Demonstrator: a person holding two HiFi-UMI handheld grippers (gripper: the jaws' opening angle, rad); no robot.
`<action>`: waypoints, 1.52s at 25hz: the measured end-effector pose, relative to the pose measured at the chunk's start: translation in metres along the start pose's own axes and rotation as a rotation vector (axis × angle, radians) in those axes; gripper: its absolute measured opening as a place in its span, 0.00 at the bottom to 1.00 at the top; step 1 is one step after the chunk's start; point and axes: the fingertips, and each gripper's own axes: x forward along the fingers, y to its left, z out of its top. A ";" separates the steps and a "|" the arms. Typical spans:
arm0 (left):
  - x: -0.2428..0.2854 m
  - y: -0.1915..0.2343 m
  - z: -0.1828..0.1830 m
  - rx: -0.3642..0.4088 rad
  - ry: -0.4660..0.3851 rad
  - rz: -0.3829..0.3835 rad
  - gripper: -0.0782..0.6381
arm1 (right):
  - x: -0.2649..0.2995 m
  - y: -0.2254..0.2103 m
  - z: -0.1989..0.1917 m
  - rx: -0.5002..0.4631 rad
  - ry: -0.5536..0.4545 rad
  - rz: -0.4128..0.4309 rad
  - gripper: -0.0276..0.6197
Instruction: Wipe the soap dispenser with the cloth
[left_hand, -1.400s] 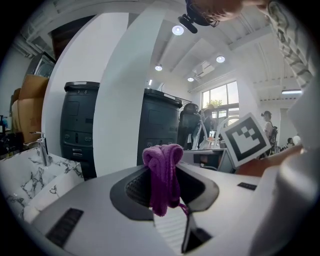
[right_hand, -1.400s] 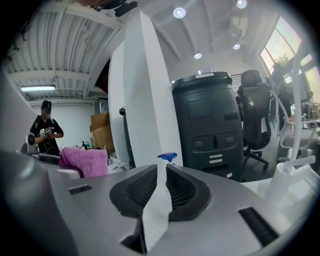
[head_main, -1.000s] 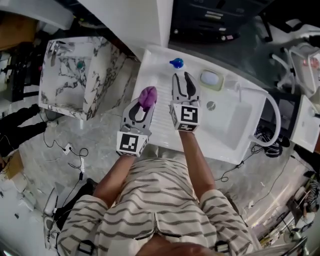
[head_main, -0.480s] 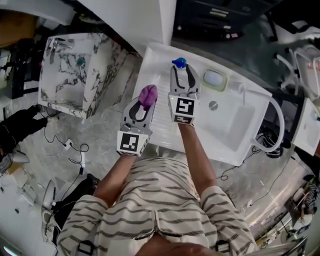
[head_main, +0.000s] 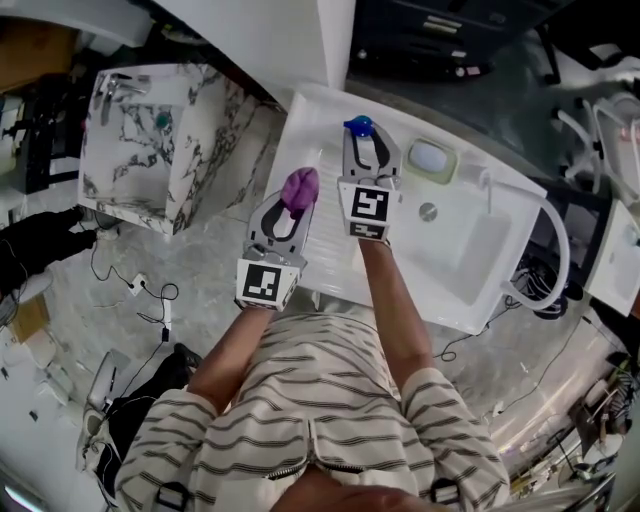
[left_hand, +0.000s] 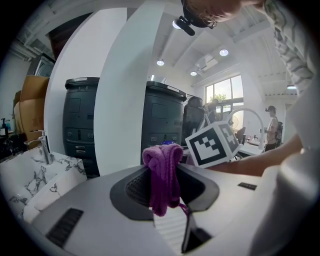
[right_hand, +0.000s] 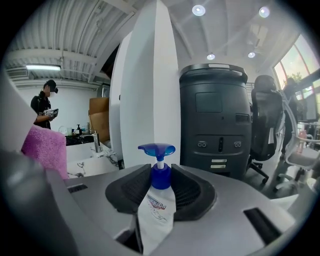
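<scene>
Inspection of the station, as I observed it over the remote link.

Right gripper (head_main: 367, 141): its jaws had just been closing, and they stood at a middling width with the soap dispenser (right_hand: 156, 202) between them. In the right gripper view the pads bore against the blue collar and the shoulders of the white bottle on both sides. I recorded this as a grip.

Soap dispenser: upright, blue pump head on top, at the back edge of the white sink top (head_main: 300, 130). A soap dish (head_main: 424, 158) lay near it on the basin side, apart from it.

Left gripper (head_main: 298, 203): its jaws were drawn narrow on the purple cloth (left_hand: 161, 177). The cloth was bunched, with a fold standing above the pads and an end hanging below them.

Relative position: in the head view the left gripper was over the left part of the sink top, just beside the right gripper and a little nearer me. The cloth was clear of the dispenser, with no contact.

A marble-patterned counter (head_main: 190, 130) stood to the left of the sink.
</scene>
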 end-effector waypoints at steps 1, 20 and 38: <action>-0.001 0.000 -0.001 0.006 0.002 0.001 0.28 | -0.001 -0.001 0.000 0.009 0.004 0.003 0.25; -0.038 -0.025 0.021 0.016 -0.063 -0.047 0.28 | -0.055 0.013 0.039 0.069 -0.030 0.062 0.25; -0.113 -0.057 0.040 0.055 -0.105 -0.139 0.28 | -0.164 0.055 0.078 0.075 -0.080 0.091 0.25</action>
